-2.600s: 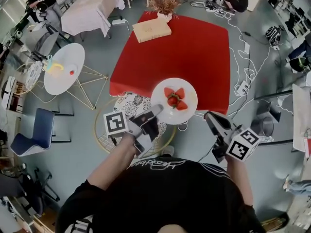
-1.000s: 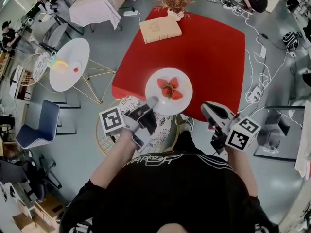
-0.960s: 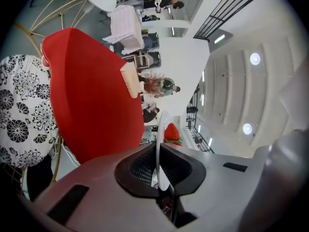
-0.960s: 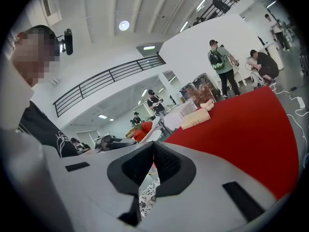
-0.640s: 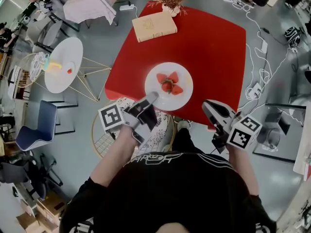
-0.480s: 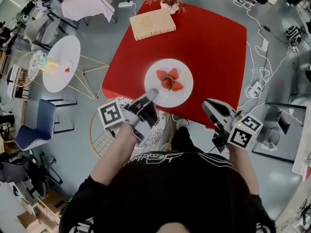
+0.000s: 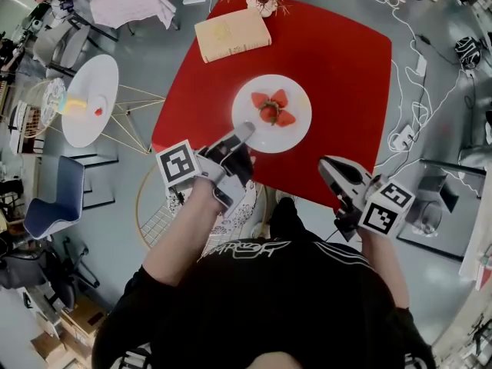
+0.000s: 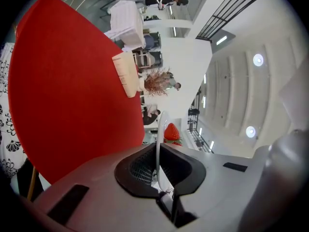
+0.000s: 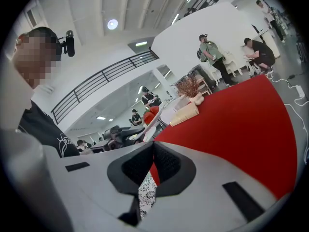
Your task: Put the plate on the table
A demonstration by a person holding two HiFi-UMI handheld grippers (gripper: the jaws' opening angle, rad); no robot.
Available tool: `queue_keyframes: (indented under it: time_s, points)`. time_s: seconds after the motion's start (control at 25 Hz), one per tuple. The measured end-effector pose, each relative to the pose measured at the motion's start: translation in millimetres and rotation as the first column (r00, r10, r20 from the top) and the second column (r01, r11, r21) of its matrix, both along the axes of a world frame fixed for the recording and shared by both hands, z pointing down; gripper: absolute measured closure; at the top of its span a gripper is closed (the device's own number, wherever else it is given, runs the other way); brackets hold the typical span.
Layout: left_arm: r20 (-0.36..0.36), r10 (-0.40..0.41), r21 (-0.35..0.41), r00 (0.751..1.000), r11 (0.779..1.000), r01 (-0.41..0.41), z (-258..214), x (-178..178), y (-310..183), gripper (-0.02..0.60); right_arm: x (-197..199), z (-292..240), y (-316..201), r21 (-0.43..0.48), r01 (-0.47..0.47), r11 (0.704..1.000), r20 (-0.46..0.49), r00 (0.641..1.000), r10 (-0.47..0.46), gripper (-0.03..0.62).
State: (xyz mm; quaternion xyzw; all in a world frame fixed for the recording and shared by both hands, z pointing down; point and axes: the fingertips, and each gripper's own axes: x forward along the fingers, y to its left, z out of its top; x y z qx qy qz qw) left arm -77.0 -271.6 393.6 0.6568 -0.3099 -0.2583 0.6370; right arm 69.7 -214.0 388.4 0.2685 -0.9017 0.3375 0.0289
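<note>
Where bare, plate (image 7: 278, 139) seemingly plain white.

The tabletop (image 7: 330, 68) is showing solid red; the plate (image 7: 286, 139) is looking white, its strawberries (image 7: 270, 109) red, and the book (image 7: 231, 34) pale tan.

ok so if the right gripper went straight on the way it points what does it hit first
Probably the near edge of the red table, right ahead of the right gripper; if it passes above that, the plate beyond. Height is hard to judge.

Black T-shirt (image 7: 265, 310), white chest lettering (image 7: 247, 247)
</note>
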Motion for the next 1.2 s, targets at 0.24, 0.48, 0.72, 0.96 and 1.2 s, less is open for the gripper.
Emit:
queue_keyframes:
  time_s: [0.24, 0.48, 0.72, 0.96, 1.2]
  points:
    - [-0.003, -0.015, -0.008, 1.0, 1.0, 0.015, 14.4, 13.2, -28.5, 0.561, 9.0, 12.4, -8.6, -0.033, -0.006, 0.999, 0.007, 1.0, 0.006, 0.586]
    - [0.044, -0.009, 0.001, 0.999, 1.0, 0.009, 34.2, 31.3, -50.8, 0.561, 22.3, 23.0, -18.7, -0.061, -0.012, 0.998, 0.009, 1.0, 0.012, 0.586]
    - [0.071, 0.002, -0.015, 0.997, 1.0, -0.001, 57.6, 48.3, -64.6, 0.561, 26.8, 36.3, -26.0, -0.088, -0.007, 0.996, 0.016, 1.0, 0.008, 0.586]
    - [0.139, 0.012, -0.09, 0.99, 0.996, 0.001, 98.1, 53.7, -72.3, 0.561, 23.4, 47.6, -26.3, -0.112, 0.015, 0.994, 0.022, 1.0, -0.013, 0.586]
    - [0.162, 0.019, -0.149, 0.987, 0.989, 0.005, 131.4, 56.3, -76.6, 0.561, 27.6, 57.6, -28.2, -0.136, 0.009, 0.991, 0.029, 1.0, -0.005, 0.586]
